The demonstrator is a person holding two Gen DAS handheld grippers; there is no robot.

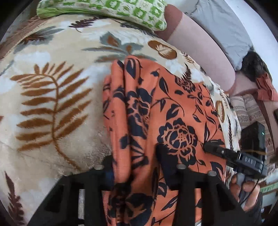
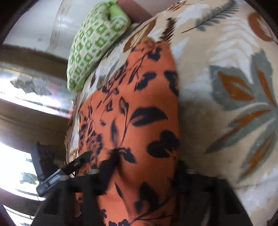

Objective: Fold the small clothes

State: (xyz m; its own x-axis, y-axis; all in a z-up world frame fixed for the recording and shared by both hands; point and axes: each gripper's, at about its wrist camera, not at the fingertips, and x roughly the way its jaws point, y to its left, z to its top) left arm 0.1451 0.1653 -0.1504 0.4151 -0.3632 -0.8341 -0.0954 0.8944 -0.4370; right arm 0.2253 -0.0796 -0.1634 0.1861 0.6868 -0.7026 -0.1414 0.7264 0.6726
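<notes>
In the left wrist view, the orange floral garment [image 1: 156, 121] lay across the cream leaf-patterned blanket [image 1: 52, 104], bunched into long folds along its left edge and draped over the left gripper [image 1: 137, 165], whose two black fingers stood apart with a gathered band of cloth between them; whether they pinched it or merely lay under it could not be told. Beyond the garment's far end sat a green-and-white patterned pillow [image 1: 107, 10], and to the garment's right ran a pinkish bolster [image 1: 199, 52] with a grey cushion [image 1: 225, 29] behind it. Just right of the garment, the right gripper [image 1: 215, 147] reached to the cloth's edge. In the right wrist view, blurred, the garment [image 2: 139, 113] covered most of the right gripper [image 2: 144, 166], so its opening could not be judged. The pillow [image 2: 93, 50] lay past the garment's far left corner, the blanket [image 2: 225, 87] spread to its right, and the left gripper [image 2: 76, 162] touched its left edge.
</notes>
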